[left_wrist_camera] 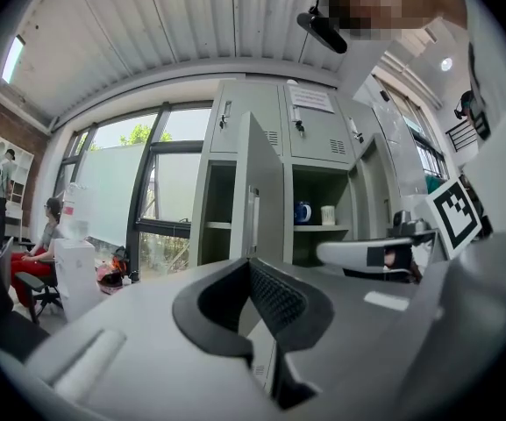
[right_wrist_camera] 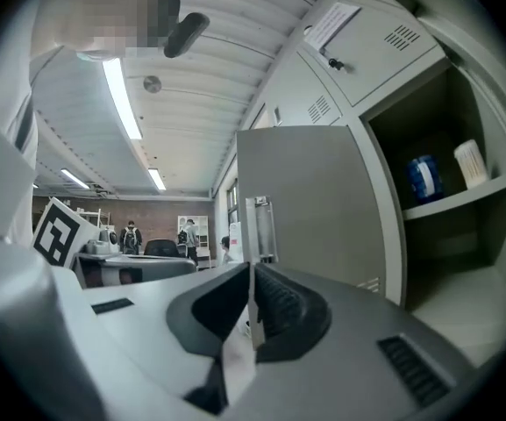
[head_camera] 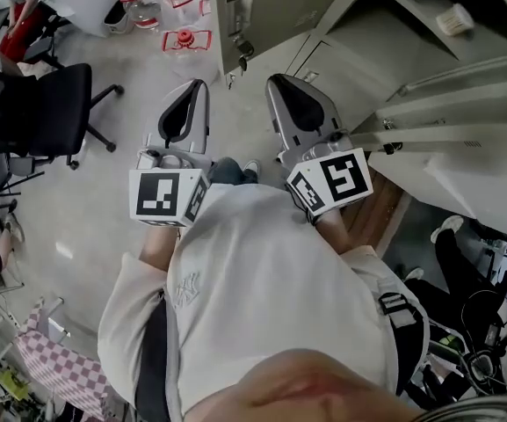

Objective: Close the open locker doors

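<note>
While the person stood facing the bank of grey lockers, both tools were held out in front at about the same height, side by side and a little apart. The left gripper (head_camera: pixel 191 95) (left_wrist_camera: pixel 251 266) had its claw pressed together, pad against pad, with nothing between them. The right gripper (head_camera: pixel 281 86) (right_wrist_camera: pixel 252 270) was the same: its ribbed pads met at the tip and held nothing. Neither touched the lockers.

Ahead of them the open locker door (head_camera: pixel 235 16) (left_wrist_camera: pixel 261 191) (right_wrist_camera: pixel 314 200) swung out toward the person. From the left gripper view it was seen almost edge-on, and from the right gripper view its broad grey face showed. Its metal latch (left_wrist_camera: pixel 253 222) (right_wrist_camera: pixel 261 226) sat on the free edge.

To the right of that door an open compartment showed a shelf (right_wrist_camera: pixel 454 198) carrying a blue mug (left_wrist_camera: pixel 302 212) (right_wrist_camera: pixel 424 178) and a white cup (left_wrist_camera: pixel 328 215) (right_wrist_camera: pixel 470 163), just beside each other. Left of the door, another compartment (left_wrist_camera: pixel 217 226) also stood open.

Above them the upper locker door (left_wrist_camera: pixel 318 134) (right_wrist_camera: pixel 371 46) was closed, with a paper notice (left_wrist_camera: pixel 312 99) (right_wrist_camera: pixel 331 24) stuck near its top.

Off to the left, a black office chair (head_camera: pixel 42 108) stood on the pale floor, well apart from the lockers. A seated person in red (left_wrist_camera: pixel 38 253) was near the windows.
</note>
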`<state>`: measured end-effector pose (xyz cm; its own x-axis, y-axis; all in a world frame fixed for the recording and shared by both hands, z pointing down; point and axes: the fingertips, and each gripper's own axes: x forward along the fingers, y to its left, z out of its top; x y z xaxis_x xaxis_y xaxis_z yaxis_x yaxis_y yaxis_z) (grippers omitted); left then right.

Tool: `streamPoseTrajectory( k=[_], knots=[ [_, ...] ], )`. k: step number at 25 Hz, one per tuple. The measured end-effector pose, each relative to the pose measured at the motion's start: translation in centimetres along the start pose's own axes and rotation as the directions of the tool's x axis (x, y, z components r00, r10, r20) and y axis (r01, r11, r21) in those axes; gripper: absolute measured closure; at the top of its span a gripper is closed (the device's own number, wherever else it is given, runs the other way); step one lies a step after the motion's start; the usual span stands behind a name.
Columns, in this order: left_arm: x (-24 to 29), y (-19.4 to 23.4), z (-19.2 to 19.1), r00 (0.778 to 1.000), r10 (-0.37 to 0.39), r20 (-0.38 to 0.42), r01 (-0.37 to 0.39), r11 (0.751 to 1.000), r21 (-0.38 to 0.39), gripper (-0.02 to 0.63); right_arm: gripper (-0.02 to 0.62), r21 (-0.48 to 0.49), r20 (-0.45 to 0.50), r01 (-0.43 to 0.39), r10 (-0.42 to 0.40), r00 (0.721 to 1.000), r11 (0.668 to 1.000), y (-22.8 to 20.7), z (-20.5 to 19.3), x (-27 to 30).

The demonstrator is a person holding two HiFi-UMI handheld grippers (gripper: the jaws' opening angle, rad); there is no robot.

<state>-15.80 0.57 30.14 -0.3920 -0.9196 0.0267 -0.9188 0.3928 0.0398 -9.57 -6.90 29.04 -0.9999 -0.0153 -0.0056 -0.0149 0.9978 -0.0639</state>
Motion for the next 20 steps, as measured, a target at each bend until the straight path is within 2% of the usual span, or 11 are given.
streamPoseTrajectory(
  k=[10, 15, 20],
  knots=[
    [1.9, 2.5, -0.5, 1.0, 0.022, -0.007, -0.022, 1.0, -0.006, 0.604, 0.572, -0.04, 0.049, -0.045, 0.047, 0.998, 0.998, 0.0, 2.0, 4.3],
    [3.0, 4.3, 0.3, 1.0, 0.008, -0.014, -0.008, 1.0, 0.0, 0.604, 0.572, -0.03, 0.042, -0.055, 0.057, 0.997, 0.998, 0.2, 2.2, 6.2],
    [4.4, 5.7, 0.4, 0.999, -0.038, -0.016, 0.038, 0.999, 0.011, 0.604, 0.571, -0.001, 0.045, -0.058, 0.058, 0.997, 0.998, 0.3, 2.1, 7.6]
  ],
)
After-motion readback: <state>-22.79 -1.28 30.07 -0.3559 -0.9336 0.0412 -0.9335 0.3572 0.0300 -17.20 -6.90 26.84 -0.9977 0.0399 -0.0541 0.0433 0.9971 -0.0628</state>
